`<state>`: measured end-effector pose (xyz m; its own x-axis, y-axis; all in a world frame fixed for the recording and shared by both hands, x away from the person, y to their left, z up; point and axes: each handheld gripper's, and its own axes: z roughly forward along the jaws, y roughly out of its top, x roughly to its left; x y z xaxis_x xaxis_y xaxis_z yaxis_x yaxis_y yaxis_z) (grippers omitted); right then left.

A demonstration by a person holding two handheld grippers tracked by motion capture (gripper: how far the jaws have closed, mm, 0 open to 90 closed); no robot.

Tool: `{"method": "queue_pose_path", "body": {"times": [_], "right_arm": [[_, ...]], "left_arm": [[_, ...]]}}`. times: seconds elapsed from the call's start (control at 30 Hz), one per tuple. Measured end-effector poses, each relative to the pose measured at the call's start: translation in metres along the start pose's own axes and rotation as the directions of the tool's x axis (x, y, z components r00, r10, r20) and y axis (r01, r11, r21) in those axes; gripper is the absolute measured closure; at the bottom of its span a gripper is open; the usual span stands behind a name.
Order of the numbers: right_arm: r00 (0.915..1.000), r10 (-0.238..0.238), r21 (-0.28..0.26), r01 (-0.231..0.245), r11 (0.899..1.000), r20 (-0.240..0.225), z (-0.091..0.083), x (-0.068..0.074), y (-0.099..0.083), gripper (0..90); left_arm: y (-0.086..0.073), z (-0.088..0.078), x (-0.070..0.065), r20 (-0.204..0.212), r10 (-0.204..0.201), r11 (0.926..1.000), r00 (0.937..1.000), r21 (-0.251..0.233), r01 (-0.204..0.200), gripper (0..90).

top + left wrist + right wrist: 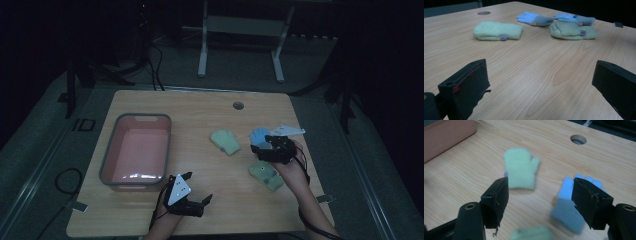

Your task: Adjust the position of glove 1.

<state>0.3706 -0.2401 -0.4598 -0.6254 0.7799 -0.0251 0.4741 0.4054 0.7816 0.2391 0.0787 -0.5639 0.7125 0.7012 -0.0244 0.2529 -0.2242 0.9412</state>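
Two pale green mittens and blue gloves lie on the right half of the wooden table. One green mitten (225, 141) (520, 167) lies flat toward the middle. The other green mitten (266, 175) (571, 31) sits nearer the front, by the person's right wrist. My right gripper (261, 147) (540, 192) hovers open over a blue glove (259, 135) (567, 207), with nothing pinched between its jaws. A second blue glove (574, 18) lies beside the first (534, 19). My left gripper (197, 187) (541, 82) rests open near the front edge, jaws wide over bare wood.
A pink bin with a grey rim (137, 150) (446, 137) stands on the table's left half. A round cable hole (238, 105) (578, 139) is near the far edge. A white desk frame (240, 30) stands on the dark floor beyond.
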Motion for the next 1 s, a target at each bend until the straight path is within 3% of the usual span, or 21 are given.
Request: {"method": "queue_pose_path", "body": {"times": [0.13, 0.27, 0.4, 0.7, 0.8, 1.0], "right_arm": [[0.9999, -0.012, 0.008, 0.012, 1.000, -0.012, 0.007, 0.003, 0.003, 33.0], [0.9981, -0.043, 0.007, 0.043, 0.999, -0.044, 0.020, 0.006, 0.007, 41.9], [0.9964, -0.069, 0.019, 0.070, 0.997, -0.050, 0.033, 0.008, 0.009, 45.1], [0.9938, -0.057, 0.054, 0.063, 0.997, -0.095, 0.060, 0.011, 0.015, 49.4], [0.9871, -0.045, 0.063, 0.055, 0.996, -0.154, 0.075, 0.011, 0.017, 52.7], [0.9885, -0.066, 0.080, 0.078, 0.994, -0.136, 0.096, 0.012, 0.018, 54.8]], "left_arm": [[0.000, 0.000, 0.000, 0.000, 0.005, 1.0000, 1.0000, 0.002, -0.005, 1.0], [0.000, 0.000, -0.001, -0.002, 0.004, 1.0000, 1.0000, 0.004, -0.004, 1.0], [0.000, 0.000, 0.000, 0.001, 0.000, 1.0000, 1.0000, 0.002, 0.000, 1.0], [0.000, 0.000, 0.000, 0.002, 0.004, 1.0000, 1.0000, 0.002, -0.004, 1.0], [0.000, 0.000, -0.001, 0.004, 0.010, 0.9999, 0.9999, 0.005, -0.010, 1.0], [0.000, 0.000, -0.001, 0.009, 0.013, 0.9999, 0.9999, 0.005, -0.013, 1.0]]}}
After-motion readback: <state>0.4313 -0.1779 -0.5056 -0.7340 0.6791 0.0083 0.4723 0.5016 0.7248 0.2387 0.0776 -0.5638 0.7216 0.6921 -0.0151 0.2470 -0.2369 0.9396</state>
